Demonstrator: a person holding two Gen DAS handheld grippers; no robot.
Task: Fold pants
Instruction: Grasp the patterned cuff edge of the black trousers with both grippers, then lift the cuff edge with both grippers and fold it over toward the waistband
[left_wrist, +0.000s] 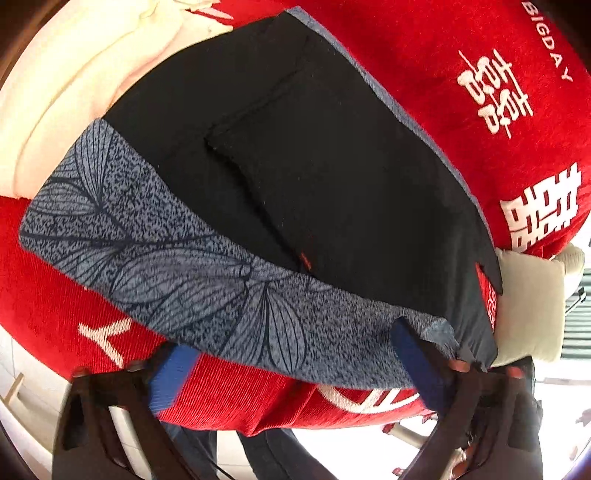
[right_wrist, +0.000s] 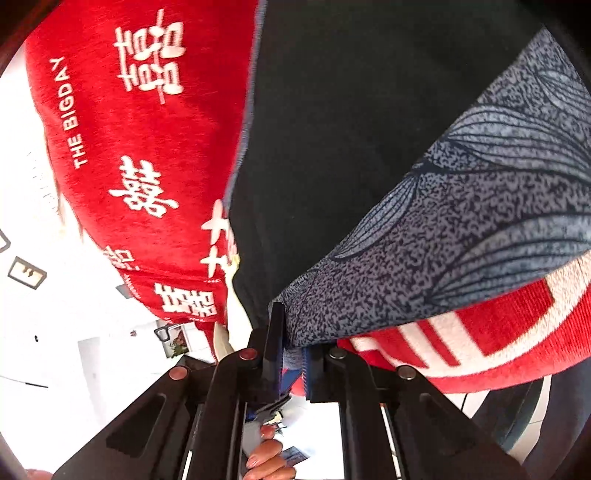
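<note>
Right gripper (right_wrist: 291, 354) nearest: fingers pinched narrow on the pants (right_wrist: 461, 221) at the patterned waistband corner. Left gripper (left_wrist: 291, 369) fingers wide, blue pads either side of the waistband edge, nothing clamped. Pants lie flat on the red blanket (left_wrist: 461, 55), black legs running away from the camera. Step looks like gripping the waistband for a fold; next the left needs to close on its edge, then both lift together. Only the left view shows the cream bedding (left_wrist: 74, 92) beyond; only the right view shows the clamped corner.
</note>
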